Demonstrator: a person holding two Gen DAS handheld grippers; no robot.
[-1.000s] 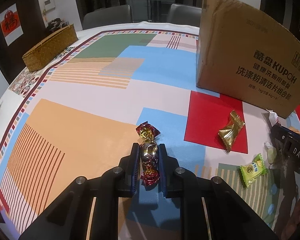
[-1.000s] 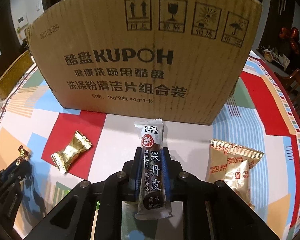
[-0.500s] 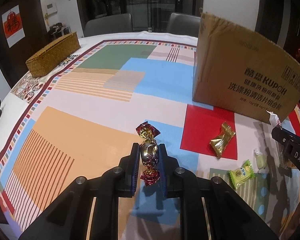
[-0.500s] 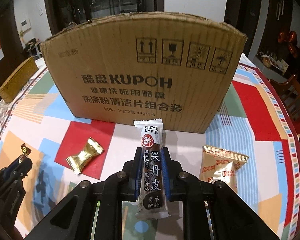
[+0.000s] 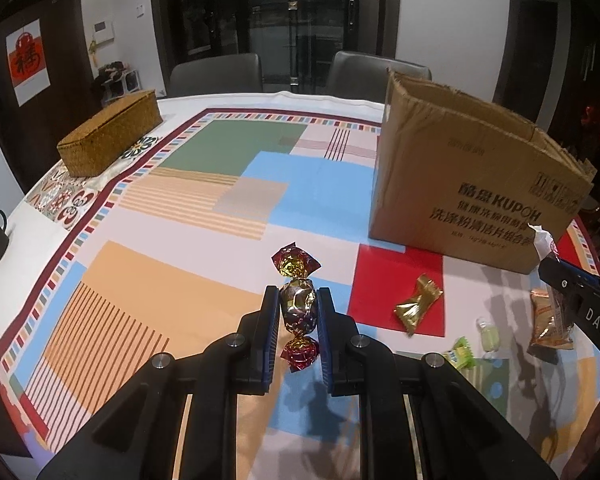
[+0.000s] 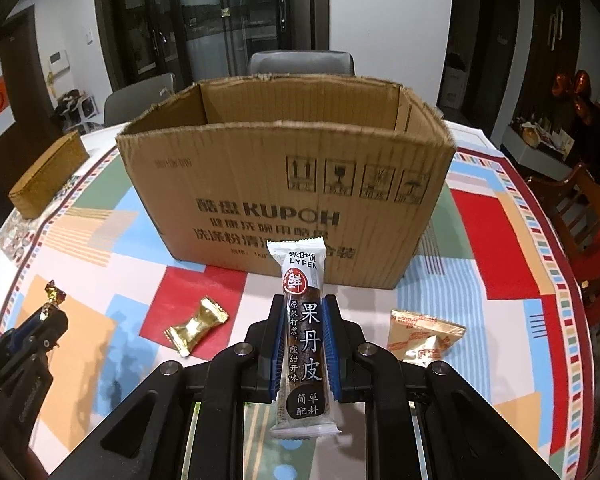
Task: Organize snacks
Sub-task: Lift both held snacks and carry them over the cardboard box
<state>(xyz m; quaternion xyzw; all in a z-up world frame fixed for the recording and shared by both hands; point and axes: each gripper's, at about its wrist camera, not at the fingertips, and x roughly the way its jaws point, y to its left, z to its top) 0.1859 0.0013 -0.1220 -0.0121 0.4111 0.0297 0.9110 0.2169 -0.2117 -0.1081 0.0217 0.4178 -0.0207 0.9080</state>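
The desk (image 5: 148,264) wears a cloth of coloured blocks and stripes. On its right half stands the open cardboard box (image 6: 288,184), printed KUPOH, its top flaps gone and its inside walls bare as far as the right wrist view reaches. A woven basket (image 5: 110,138) sits at the far left edge, well apart from the box.

The left gripper (image 5: 298,308) is clenched on a foil-wrapped candy (image 5: 298,304), red and gold, held above the cloth with one twisted end pointing away and the other toward the camera. The right gripper (image 6: 303,326) grips a long fruit-leather bar (image 6: 303,336) marked LYFEN, its white top end rising in front of the box's near wall.

On the cloth before the box lie the loose snacks: a fortune biscuit packet (image 6: 424,338) to the right, a gold-wrapped candy (image 6: 196,326) on the red patch, a small green packet (image 5: 460,354), and beside it what may be a pale jelly cup (image 5: 488,338), too blurred to be sure.
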